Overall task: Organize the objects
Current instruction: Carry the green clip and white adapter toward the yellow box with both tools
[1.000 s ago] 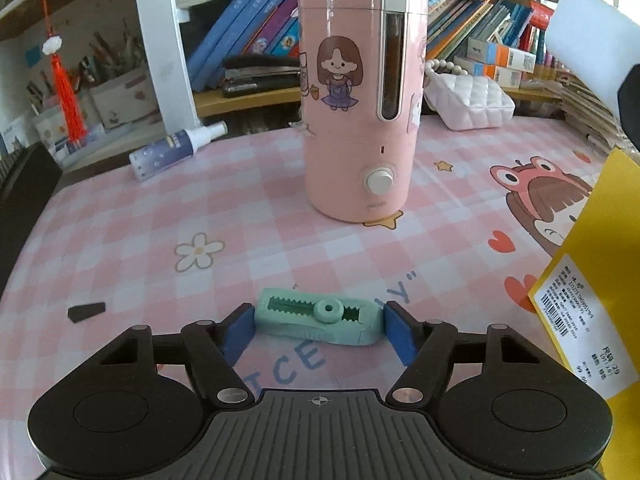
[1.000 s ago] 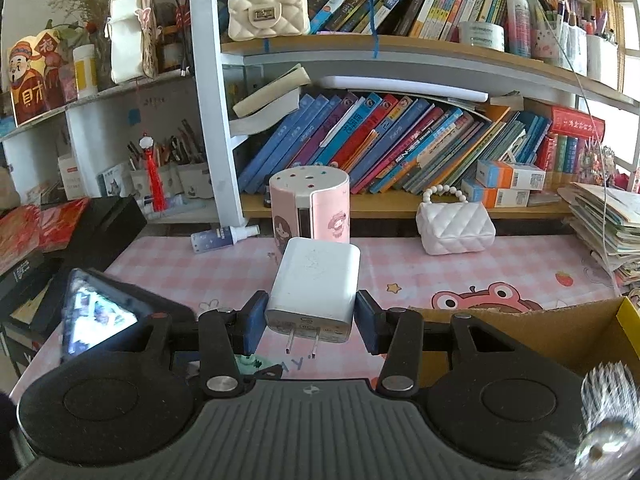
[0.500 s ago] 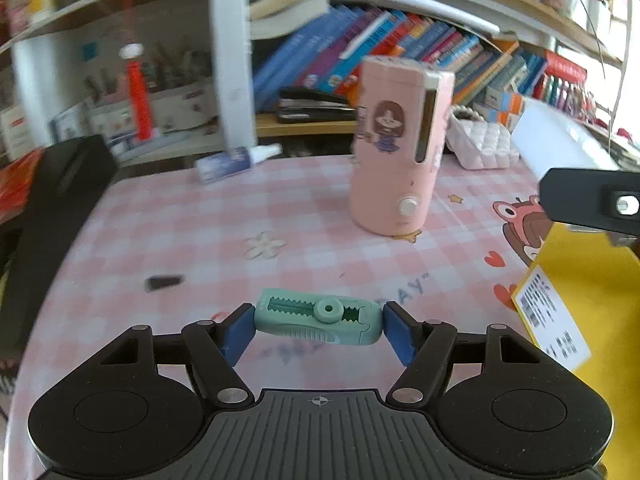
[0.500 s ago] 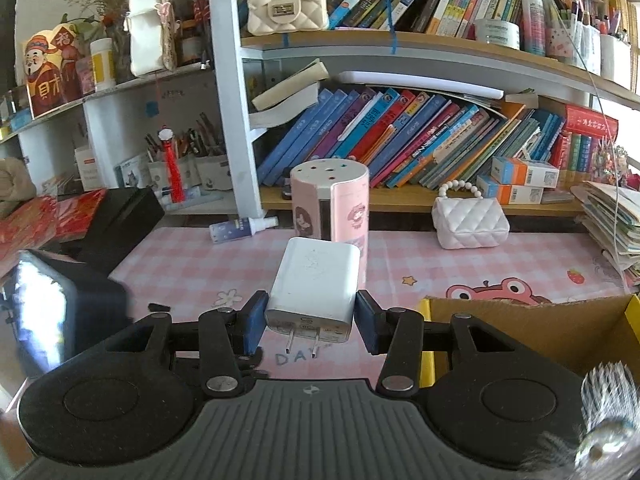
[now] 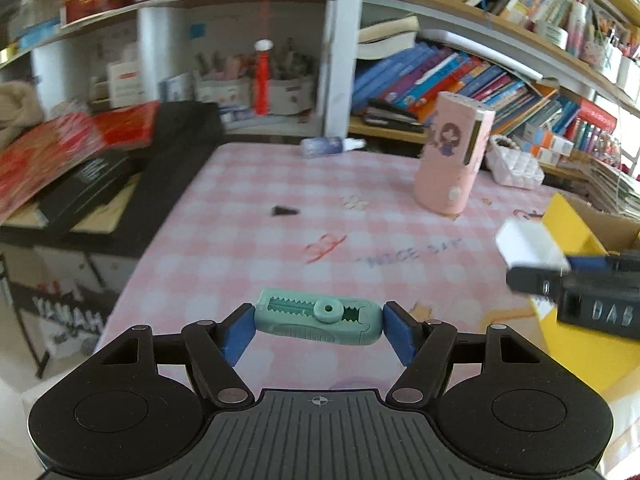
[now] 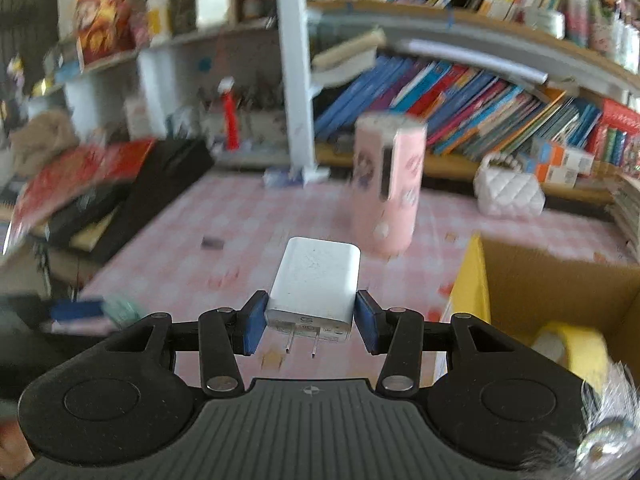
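Left wrist view: your left gripper [image 5: 319, 326] is clamped on the teal clip [image 5: 319, 317], blue pads pressing on both of its short ends, the toothed slot and round button facing up. You carry it clear of the pink checked tablecloth [image 5: 280, 240], near the table's front edge. Out ahead the pink humidifier [image 5: 454, 156] stands upright, a white quilted handbag [image 5: 514, 164] just beside it on the right, and a little spray bottle [image 5: 328, 146] lies on its side at the back by the shelf post. A small dark scrap [image 5: 285, 211] sits alone on the cloth. At the right edge your other tool comes into shot, blurred.

Right wrist view: your right gripper [image 6: 311, 322] is clenched tight on the white charger [image 6: 316, 280], pads on its two sides, the two metal prongs pointing back toward you. It hangs above the cloth, just left of the cardboard box [image 6: 560, 276] with the yellow outer wall. Inside that box a yellow object [image 6: 576, 350] lies near the right corner; the blur hides what it is. The humidifier [image 6: 386, 184] and handbag [image 6: 508, 190] show beyond, with rows of books [image 6: 460, 108] on the shelf behind.
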Motion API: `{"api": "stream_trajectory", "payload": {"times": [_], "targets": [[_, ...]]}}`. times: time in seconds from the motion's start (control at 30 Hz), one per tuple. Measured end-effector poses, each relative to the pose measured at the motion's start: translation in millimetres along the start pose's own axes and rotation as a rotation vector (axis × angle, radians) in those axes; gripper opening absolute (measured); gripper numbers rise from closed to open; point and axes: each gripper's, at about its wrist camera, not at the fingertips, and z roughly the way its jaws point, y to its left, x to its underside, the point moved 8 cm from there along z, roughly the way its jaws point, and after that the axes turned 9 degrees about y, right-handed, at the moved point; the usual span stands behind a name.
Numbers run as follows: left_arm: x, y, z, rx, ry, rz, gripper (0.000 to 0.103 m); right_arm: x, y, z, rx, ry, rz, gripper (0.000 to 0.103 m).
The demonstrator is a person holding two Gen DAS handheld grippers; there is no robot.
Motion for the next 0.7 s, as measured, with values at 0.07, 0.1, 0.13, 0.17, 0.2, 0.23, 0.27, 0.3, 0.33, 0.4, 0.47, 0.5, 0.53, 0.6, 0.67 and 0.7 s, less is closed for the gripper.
{"api": "stream_trajectory", "payload": {"times": [0.07, 0.1, 0.13, 0.17, 0.2, 0.23, 0.27, 0.3, 0.33, 0.4, 0.47, 0.5, 0.53, 0.6, 0.67, 0.7], "targets": [[9.9, 6.5, -8.7, -0.007, 0.007, -0.015, 0.069, 14.6, 5.4, 1.1, -0.008, 0.047, 0.0, 0.044], [15.2, 8.8, -13.4, -0.009, 0.01, -0.021, 0.069, 20.2, 7.8, 0.8, -0.012, 0.064, 0.005, 0.044], [20.6, 9.8, -18.2, -0.009, 0.011, -0.024, 0.069, 25.4, 10.1, -0.7, -0.016, 0.075, 0.013, 0.044], [25.3, 10.5, -22.6, -0.008, 0.012, -0.024, 0.069, 29.7, 12.5, -2.9, -0.019, 0.08, 0.018, 0.044], [30.3, 10.7, -27.6, -0.005, 0.012, -0.023, 0.069, 33.1, 15.1, -5.8, -0.02, 0.08, 0.02, 0.044], [33.9, 10.9, -31.9, -0.001, 0.011, -0.024, 0.069, 36.2, 17.9, -9.1, -0.02, 0.078, 0.019, 0.044], [37.0, 10.6, -35.9, 0.002, 0.009, -0.024, 0.069, 38.7, 20.9, -12.7, -0.021, 0.075, 0.018, 0.044], [40.5, 10.6, -41.7, 0.006, 0.004, -0.023, 0.069, 41.7, 24.3, -16.5, -0.022, 0.073, 0.018, 0.044], [43.0, 10.6, -46.8, 0.009, -0.001, -0.022, 0.069, 44.0, 26.8, -19.7, -0.024, 0.073, 0.017, 0.044], [48.9, 10.3, -58.4, 0.016, -0.013, -0.023, 0.069, 50.0, 31.9, -28.0, -0.029, 0.074, 0.017, 0.044], [53.9, 10.6, -69.4, 0.023, -0.025, -0.022, 0.069, 58.3, 37.7, -36.3, -0.034, 0.076, 0.015, 0.044], [58.1, 10.7, -76.6, 0.028, -0.031, -0.022, 0.069, 62.6, 40.3, -40.5, -0.037, 0.076, 0.014, 0.044], [62.3, 10.4, -82.9, 0.033, -0.036, -0.022, 0.069, 67.0, 43.0, -45.0, -0.039, 0.076, 0.011, 0.044], [69.7, 8.5, -93.0, 0.04, -0.041, -0.017, 0.069, 77.6, 47.7, -54.2, -0.041, 0.077, 0.009, 0.044], [79.3, 5.7, -102.3, 0.046, -0.041, -0.008, 0.069, 89.7, 51.0, -62.1, -0.041, 0.087, 0.012, 0.044], [85.4, 4.6, -106.8, 0.047, -0.04, -0.003, 0.069, 96.0, 51.8, -65.1, -0.042, 0.094, 0.02, 0.044]]}}
